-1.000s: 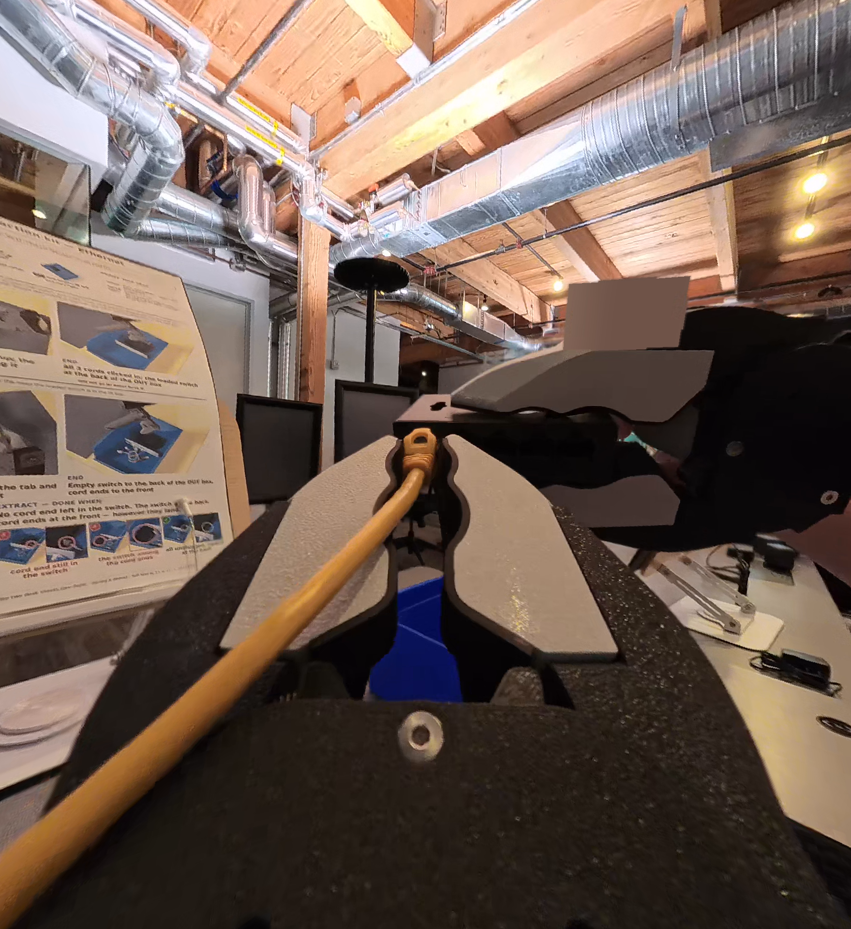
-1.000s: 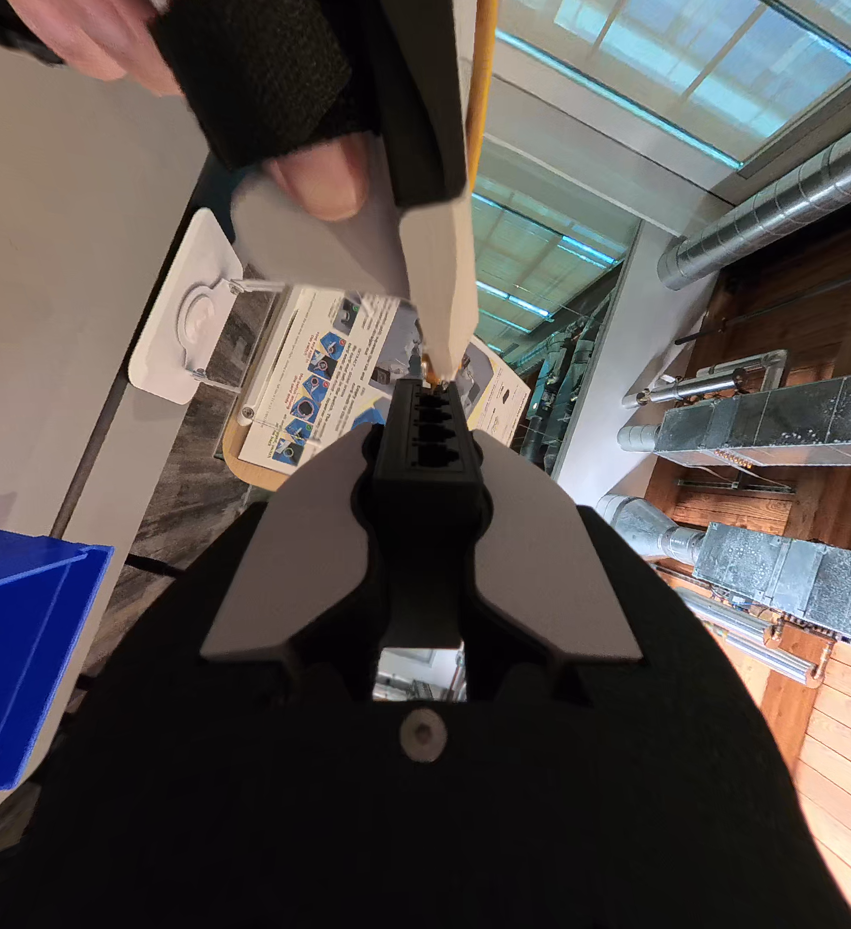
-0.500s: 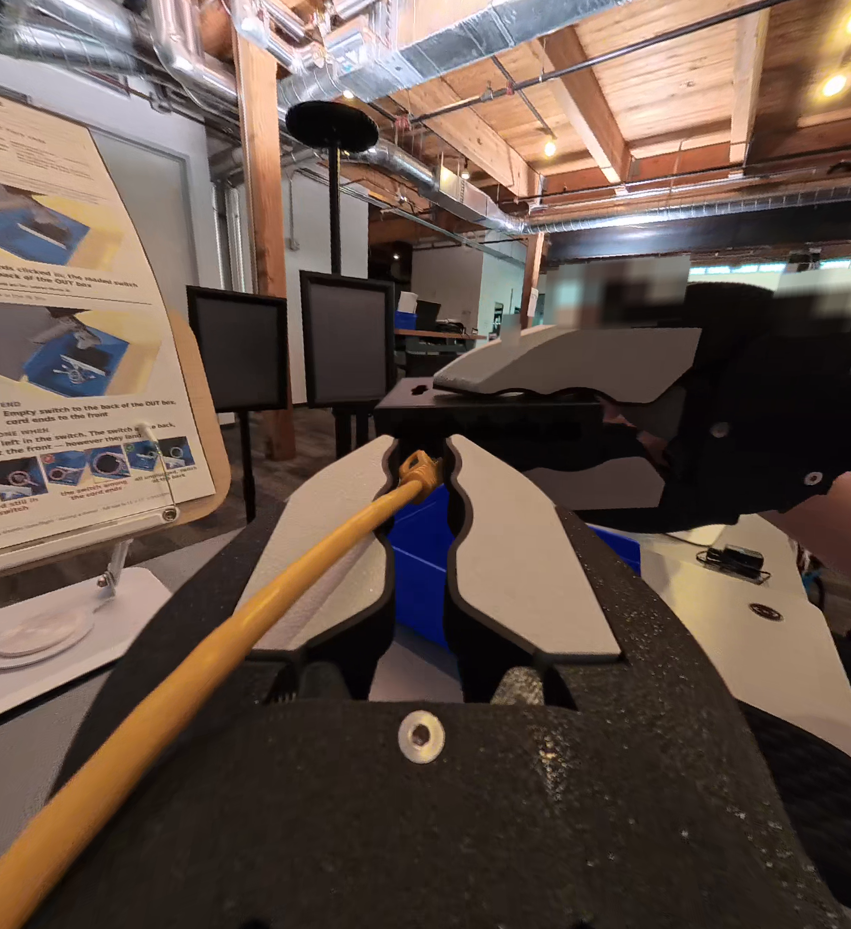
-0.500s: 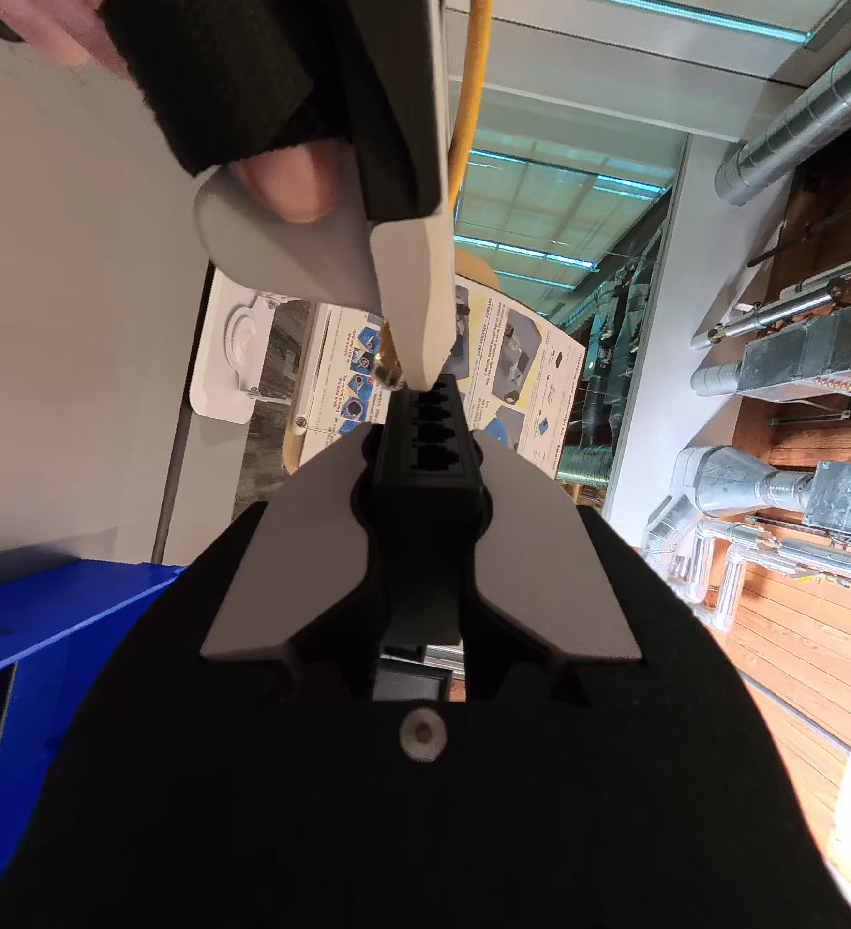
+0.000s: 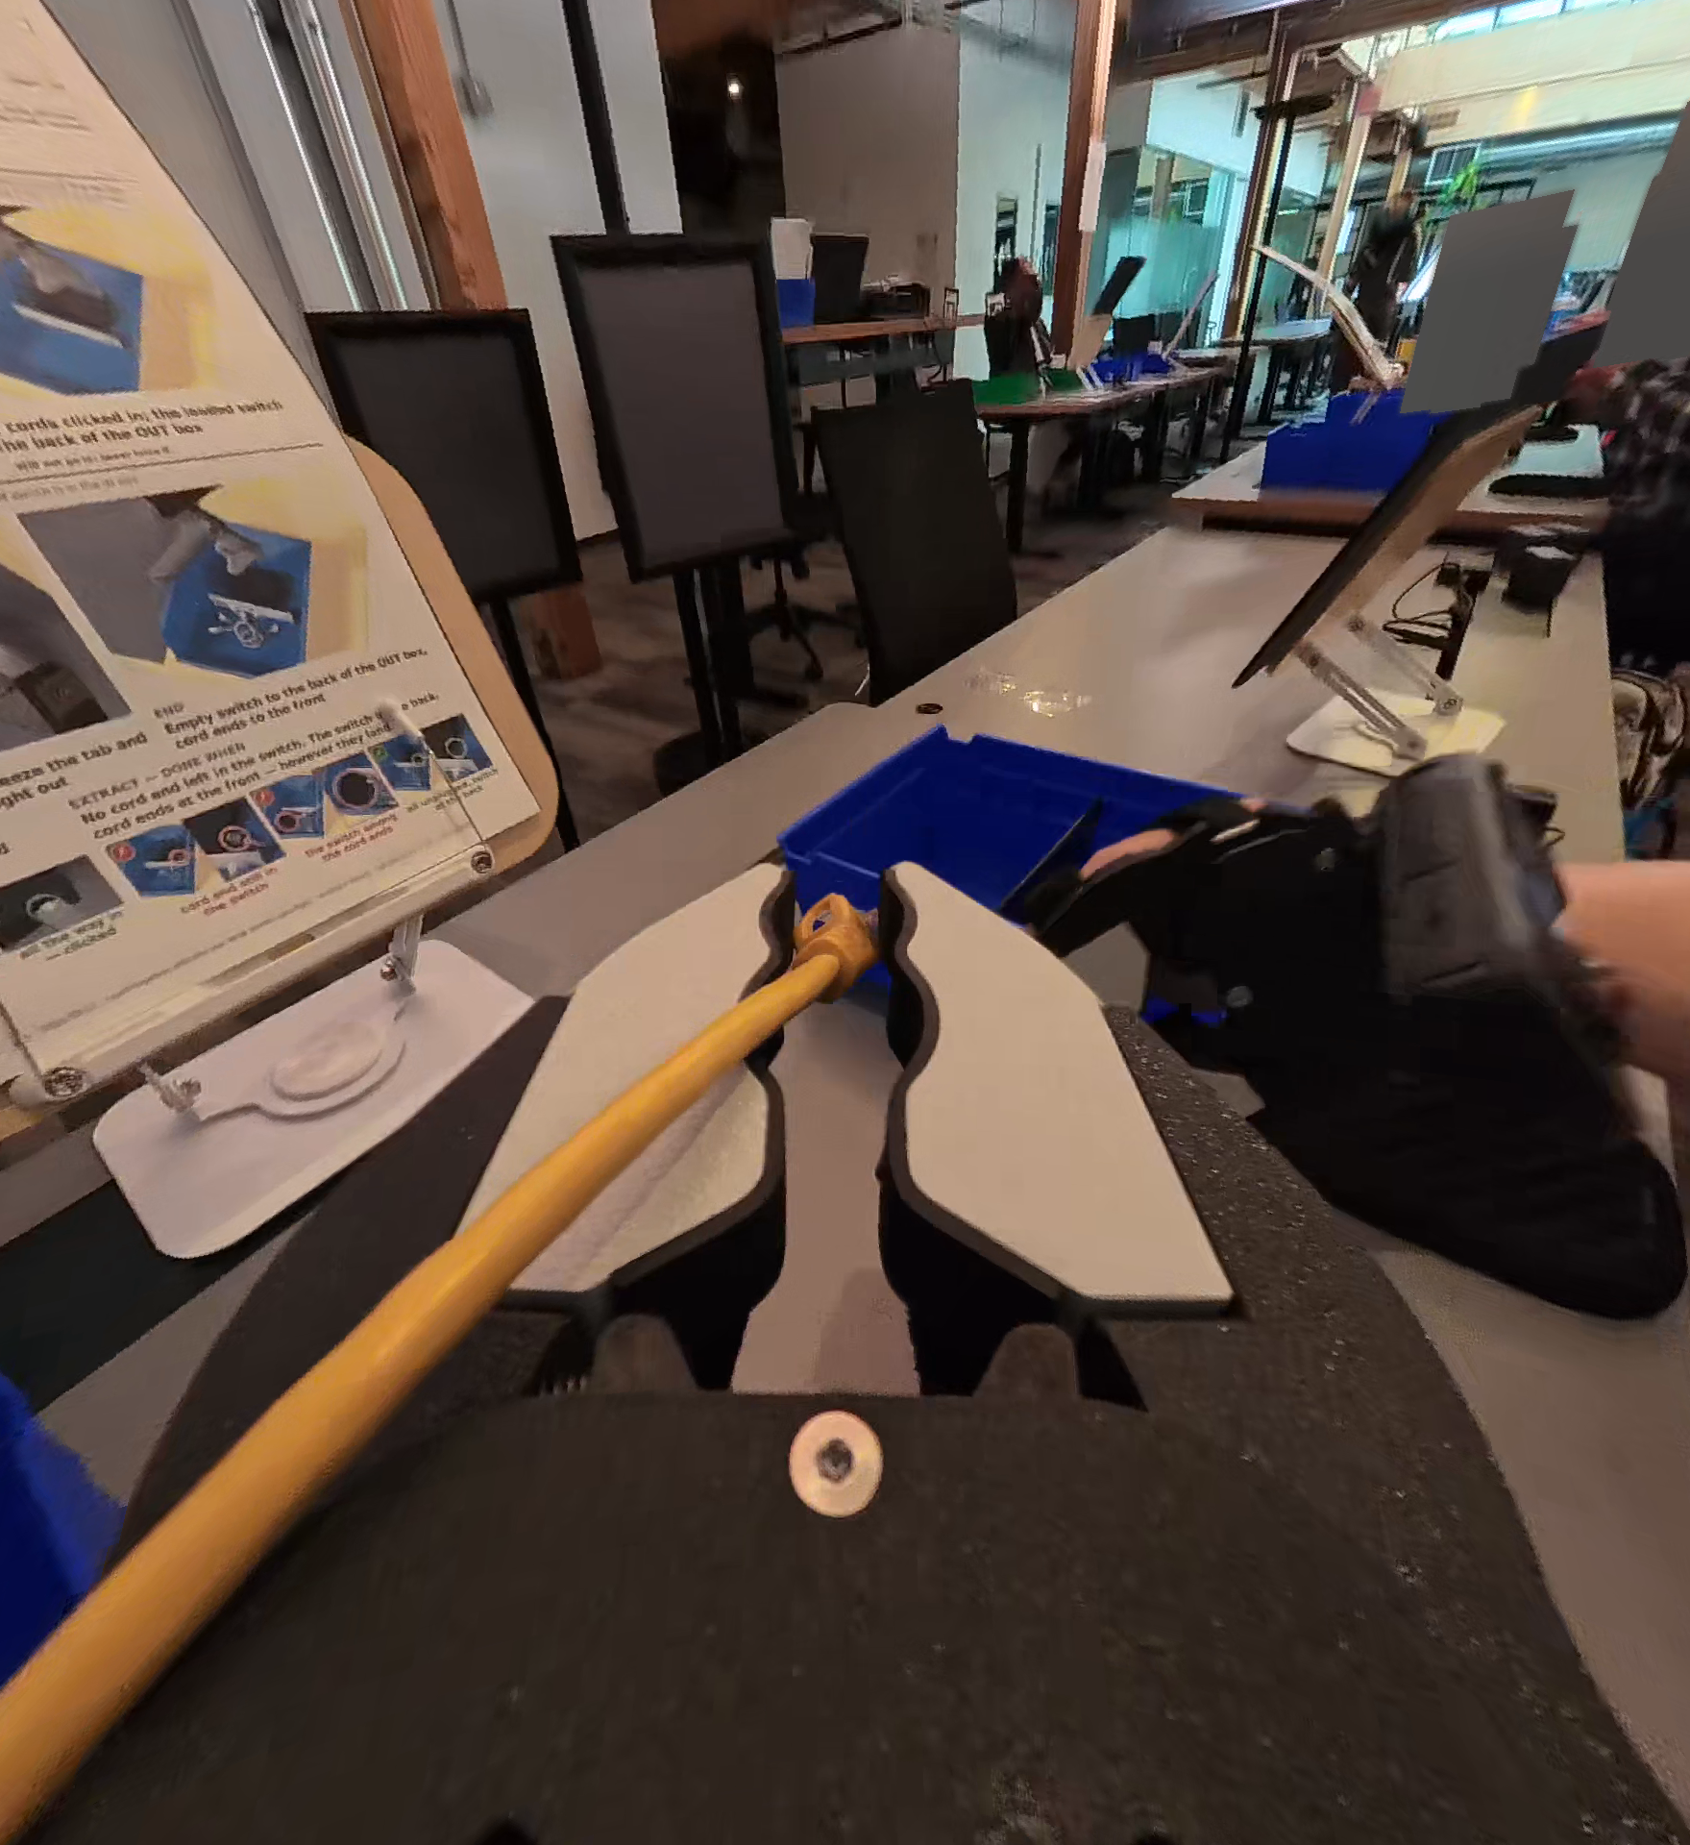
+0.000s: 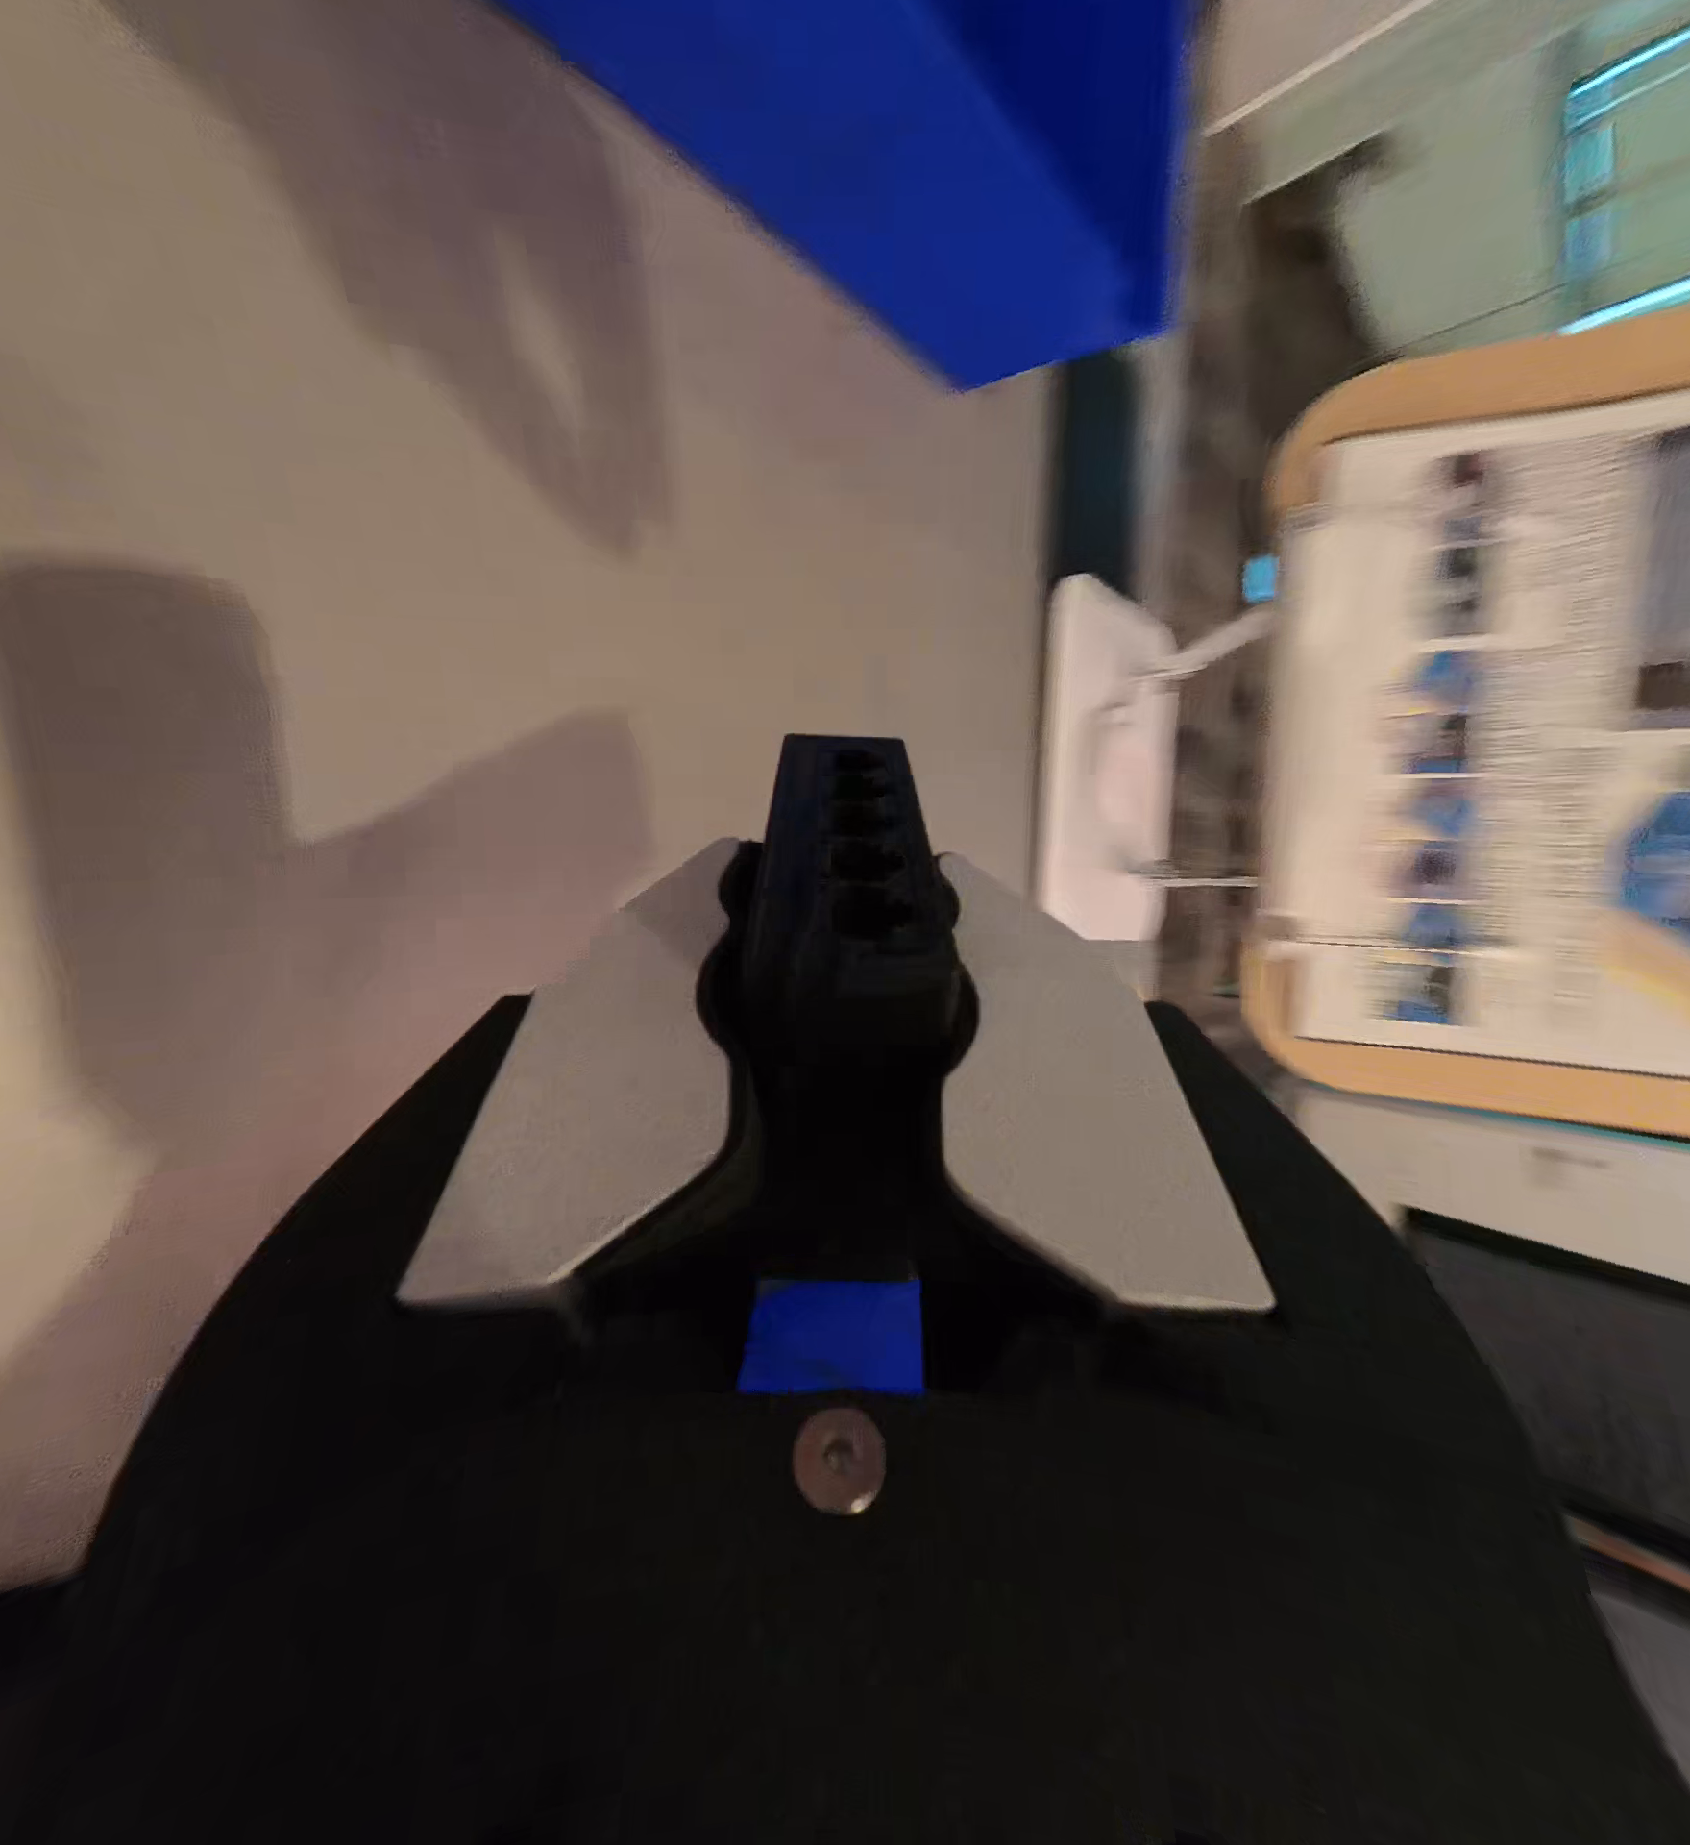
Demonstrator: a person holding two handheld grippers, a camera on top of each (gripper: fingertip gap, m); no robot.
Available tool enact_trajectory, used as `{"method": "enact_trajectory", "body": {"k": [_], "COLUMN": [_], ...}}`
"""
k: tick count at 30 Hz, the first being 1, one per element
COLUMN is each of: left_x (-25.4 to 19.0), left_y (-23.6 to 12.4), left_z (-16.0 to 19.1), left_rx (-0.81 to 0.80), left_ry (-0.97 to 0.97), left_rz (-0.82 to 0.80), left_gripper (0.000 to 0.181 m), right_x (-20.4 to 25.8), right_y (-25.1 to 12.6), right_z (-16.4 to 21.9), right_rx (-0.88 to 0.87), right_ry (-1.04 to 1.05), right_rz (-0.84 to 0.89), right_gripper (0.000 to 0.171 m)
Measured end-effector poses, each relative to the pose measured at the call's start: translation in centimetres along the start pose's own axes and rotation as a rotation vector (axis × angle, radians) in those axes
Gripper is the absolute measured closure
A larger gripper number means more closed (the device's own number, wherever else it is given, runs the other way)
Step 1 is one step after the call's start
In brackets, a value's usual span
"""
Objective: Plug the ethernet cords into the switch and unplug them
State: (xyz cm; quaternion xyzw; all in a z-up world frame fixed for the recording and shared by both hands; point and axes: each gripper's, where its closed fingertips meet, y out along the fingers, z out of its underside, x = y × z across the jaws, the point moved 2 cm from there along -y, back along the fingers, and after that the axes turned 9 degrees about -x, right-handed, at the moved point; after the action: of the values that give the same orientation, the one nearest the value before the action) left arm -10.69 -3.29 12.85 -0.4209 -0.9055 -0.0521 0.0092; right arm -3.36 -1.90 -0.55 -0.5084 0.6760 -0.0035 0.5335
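— Gripping the yellow ethernet cord [image 5: 621, 1088] just behind its plug, the left gripper [image 5: 836, 933] has its two grey fingers [image 5: 1020, 1098] pinched in on the boot, see? The cable trails back over the left finger and off past the near-left corner.

— And the plug itself?

— It sits right at the fingertips, free in the air, plugged into nothing. Just beyond the tips is a blue bin [image 5: 960, 809] on the grey table [image 5: 1170, 639].

— What about the other claw?

— The right gripper [image 6: 841, 879] is clamped on the black switch [image 6: 846, 859]. The switch stands edge-up between its fingers, the row of ports facing the camera and running away from it. All the ports I can make out look dark, though that view is smeared with motion.

— Where is it from the left claw?

— Off to the right of the left fingers and a little ahead, the person's gloved hand [image 5: 1320, 958] wrapped round it, reaching toward the bin. Well apart from the plug.

— Anything else?

— A propped instruction board [image 5: 172, 649] on a white stand, left of the left claw. Farther off, two dark framed panels [image 5: 681, 399] on stands, and desks beyond.
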Motion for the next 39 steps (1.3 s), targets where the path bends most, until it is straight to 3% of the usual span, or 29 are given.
{"method": "enact_trajectory", "body": {"k": [7, 13, 18, 28, 34, 39], "left_x": [2.2, 4.4, 5.7, 4.9, 4.8, 5.0], "left_y": [-1.8, -3.5, -4.9, -3.9, -3.6, -3.9], "left_z": [-0.2, 0.0, -0.1, 0.3, 0.2, 0.3], "left_rx": [0.075, 0.075, 0.071, 0.095, 0.088, 0.091], "left_ry": [0.064, 0.017, -0.008, 0.002, -0.012, -0.026], "left_rz": [-0.058, -0.099, -0.125, -0.082, -0.067, -0.066], "left_gripper": [0.165, 0.165, 0.165, 0.165, 0.165, 0.165], "right_x": [5.5, 6.5, 7.1, 8.2, 8.0, 5.4], "right_y": [3.2, 3.9, 4.6, 4.8, 5.1, 3.4], "right_z": [3.5, 4.7, 5.4, 6.1, 5.8, 3.5], "right_rx": [0.211, 0.292, 0.309, 0.306, 0.244, 0.146], "right_ry": [0.213, 0.138, 0.089, 0.008, -0.072, -0.008], "right_rz": [-0.565, -0.727, -0.764, -0.843, -0.796, -0.61], "right_gripper": [0.143, 0.142, 0.142, 0.142, 0.141, 0.108]}}
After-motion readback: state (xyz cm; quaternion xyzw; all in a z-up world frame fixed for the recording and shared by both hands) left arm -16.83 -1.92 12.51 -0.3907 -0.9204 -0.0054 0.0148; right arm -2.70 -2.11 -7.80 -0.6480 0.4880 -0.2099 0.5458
